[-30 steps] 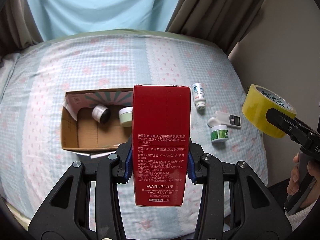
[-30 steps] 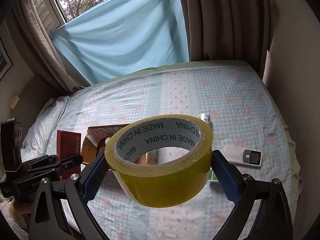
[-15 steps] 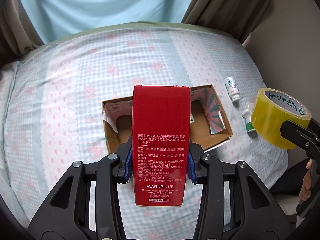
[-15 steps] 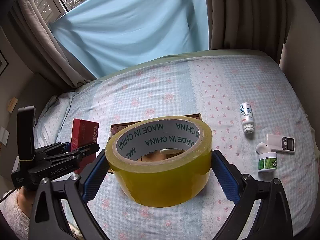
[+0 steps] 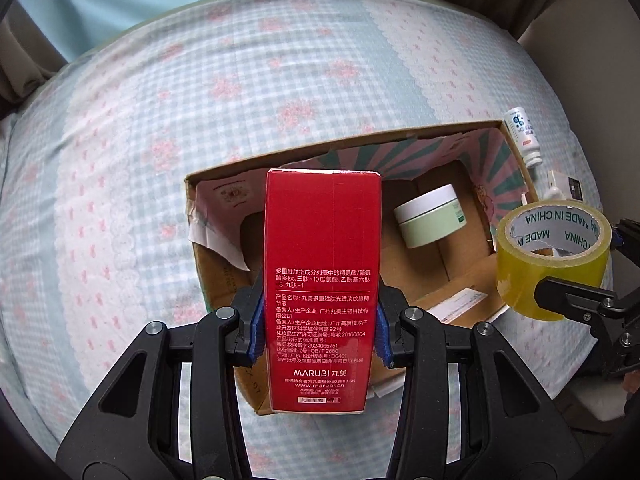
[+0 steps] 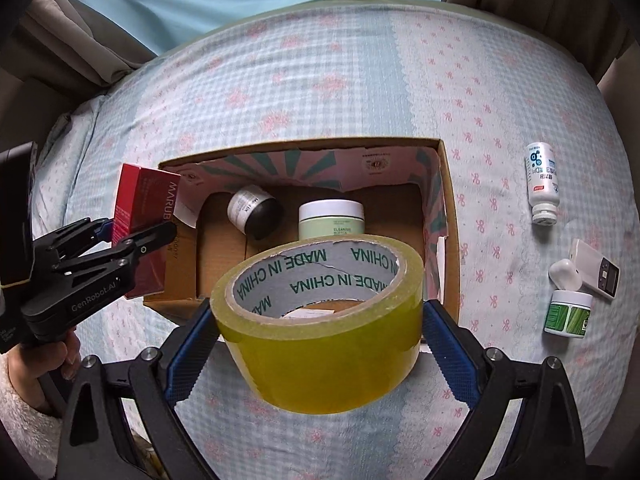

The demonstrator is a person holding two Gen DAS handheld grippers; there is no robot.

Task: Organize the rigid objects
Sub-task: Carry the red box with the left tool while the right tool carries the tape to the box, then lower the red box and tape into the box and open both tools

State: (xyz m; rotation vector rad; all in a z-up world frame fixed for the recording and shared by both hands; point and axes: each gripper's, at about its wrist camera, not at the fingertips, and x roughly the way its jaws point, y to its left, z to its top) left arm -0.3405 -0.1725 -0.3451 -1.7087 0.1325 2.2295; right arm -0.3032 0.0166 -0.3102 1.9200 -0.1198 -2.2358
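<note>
My left gripper point(image 5: 318, 328) is shut on a tall red carton point(image 5: 322, 280), held upright above the left end of an open cardboard box point(image 5: 404, 140). The right wrist view shows that red carton point(image 6: 144, 216) and left gripper point(image 6: 136, 232) at the cardboard box's point(image 6: 450, 216) left edge. My right gripper point(image 6: 320, 344) is shut on a yellow tape roll point(image 6: 320, 344), which hovers over the box's near wall. In the left wrist view the tape roll point(image 5: 554, 256) hangs at the box's right end. A pale green jar point(image 6: 332, 220) and a dark jar point(image 6: 254, 212) lie inside the box.
On the checked bedspread right of the box lie a white bottle point(image 6: 542, 182), a small white device point(image 6: 596, 274), a white cap point(image 6: 564, 276) and a green-labelled tub point(image 6: 568, 314). A person's hand point(image 6: 44, 364) holds the left gripper's handle. Curtains hang beyond the bed.
Both grippers have come down and closer to the box, each keeping its load. The box now looks much larger, and the carton and tape roll hang right over it.
</note>
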